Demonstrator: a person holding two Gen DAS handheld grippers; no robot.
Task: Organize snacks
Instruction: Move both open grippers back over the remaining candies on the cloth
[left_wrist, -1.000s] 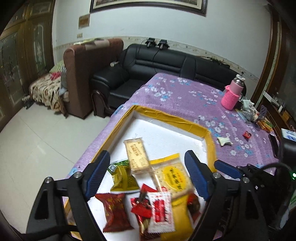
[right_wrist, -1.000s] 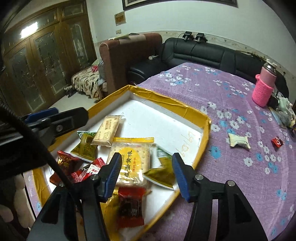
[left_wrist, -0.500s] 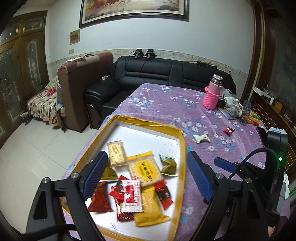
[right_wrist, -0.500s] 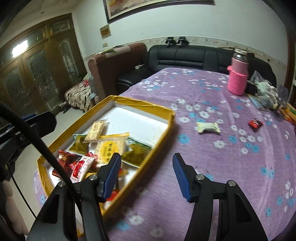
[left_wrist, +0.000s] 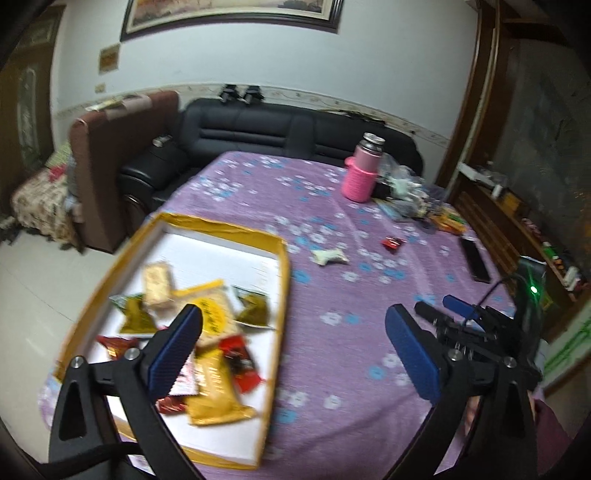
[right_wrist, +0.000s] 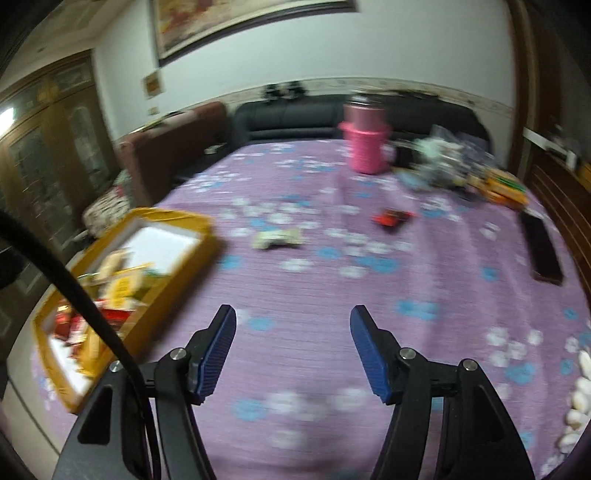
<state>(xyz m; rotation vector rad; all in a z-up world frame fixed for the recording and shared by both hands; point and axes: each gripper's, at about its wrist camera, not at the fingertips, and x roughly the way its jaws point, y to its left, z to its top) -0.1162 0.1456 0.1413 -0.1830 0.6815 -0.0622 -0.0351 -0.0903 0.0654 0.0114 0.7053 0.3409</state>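
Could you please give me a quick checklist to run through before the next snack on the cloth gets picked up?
1. Right claw empty, jaws opening: ok.
2. Left claw empty, jaws opening: ok.
3. White-wrapped snack lies free on the purple tablecloth, path from the right claw clear: ok.
4. Red-wrapped snack apart from the pink bottle and black phone: ok.
5. Yellow-edged box has bare floor left: ok.
6. Right view sharp enough for aiming: not ok, blurred.

I see a pink bottle (left_wrist: 361, 176) upright near the table's far edge, a black phone (left_wrist: 475, 259) flat toward its right edge, and a black sofa (left_wrist: 280, 133) beyond.
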